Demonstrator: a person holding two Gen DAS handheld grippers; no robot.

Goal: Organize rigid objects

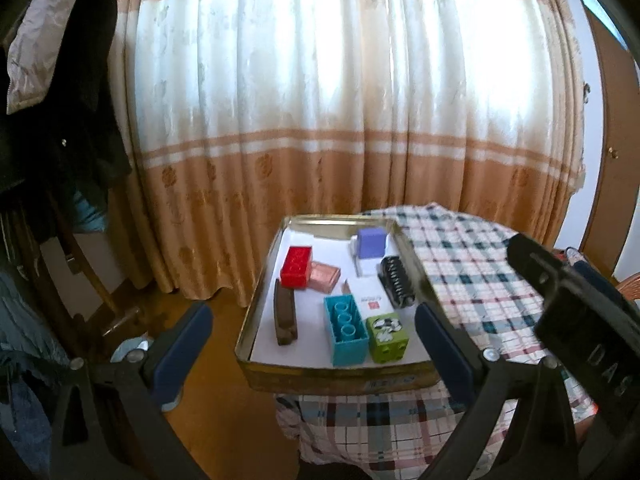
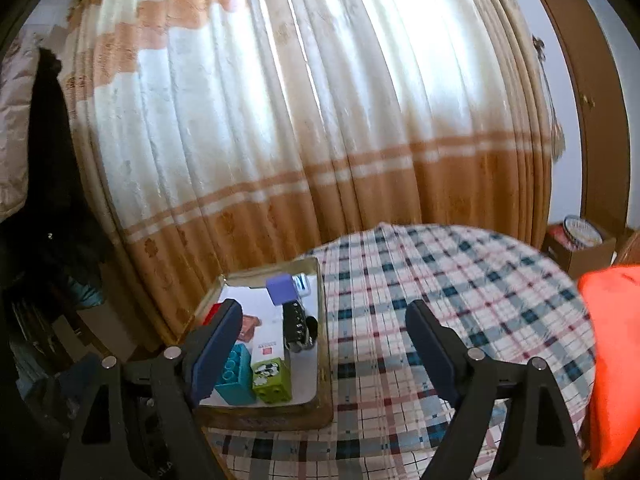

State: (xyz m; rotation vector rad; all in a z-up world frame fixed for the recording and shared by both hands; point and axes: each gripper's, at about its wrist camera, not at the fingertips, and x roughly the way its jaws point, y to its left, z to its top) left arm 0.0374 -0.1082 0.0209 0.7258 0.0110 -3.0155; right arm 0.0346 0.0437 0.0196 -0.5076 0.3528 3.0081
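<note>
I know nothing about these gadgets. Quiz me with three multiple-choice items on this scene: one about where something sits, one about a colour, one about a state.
1. Where does the green block sit in the tin tray?
A. beside the teal block
B. on the red block
C. outside on the cloth

2. What colour is the cube at the tray's far end?
A. yellow
B. purple
C. black

3. How does the right hand-held gripper stand?
A. shut on a block
B. shut on nothing
C. open, holding nothing

Answers: 1 A, the two blocks stand side by side at the near edge; 2 B, its faces show purple in both views; 3 C, its fingers stand wide apart over the checked tablecloth.
</note>
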